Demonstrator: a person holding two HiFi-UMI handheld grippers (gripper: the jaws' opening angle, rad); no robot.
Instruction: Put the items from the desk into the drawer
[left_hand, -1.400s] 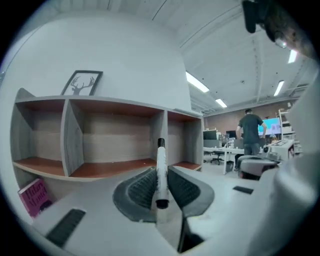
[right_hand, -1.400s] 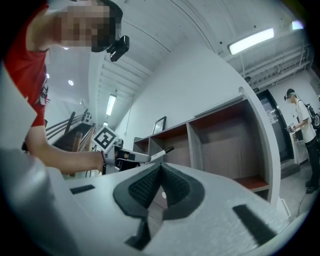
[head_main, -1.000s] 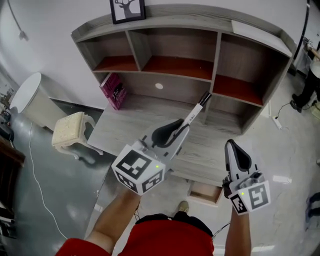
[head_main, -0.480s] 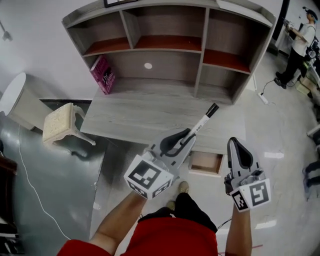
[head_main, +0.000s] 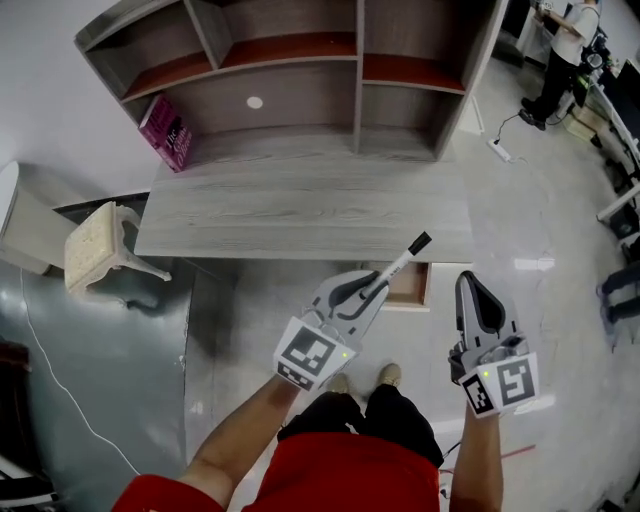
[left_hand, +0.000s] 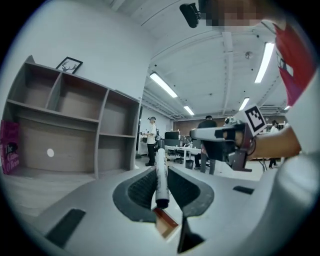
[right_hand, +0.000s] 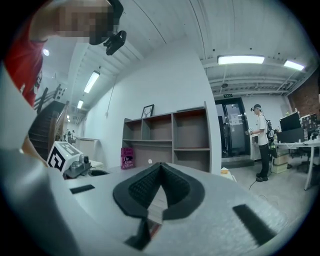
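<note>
My left gripper (head_main: 372, 288) is shut on a white marker (head_main: 398, 262) with a black cap, which sticks out forward past the jaws toward the desk's front edge. In the left gripper view the marker (left_hand: 160, 172) lies clamped between the dark pads. The small wooden drawer (head_main: 409, 285) stands open under the grey desk (head_main: 300, 212), just beyond the marker's tip. My right gripper (head_main: 471, 284) is held to the right of the drawer, over the floor. It is shut with nothing between its pads (right_hand: 150, 185).
A pink book (head_main: 165, 132) leans at the desk's back left, under the shelf unit (head_main: 290, 60). A cream stool (head_main: 98, 250) stands left of the desk. A person (head_main: 562, 40) stands at the far right, near a power strip (head_main: 497, 150) on the floor.
The view has pulled back from the desk, which now sits higher in the frame. Both grippers have come back over the floor in front of the drawer, the left still holding the marker.
</note>
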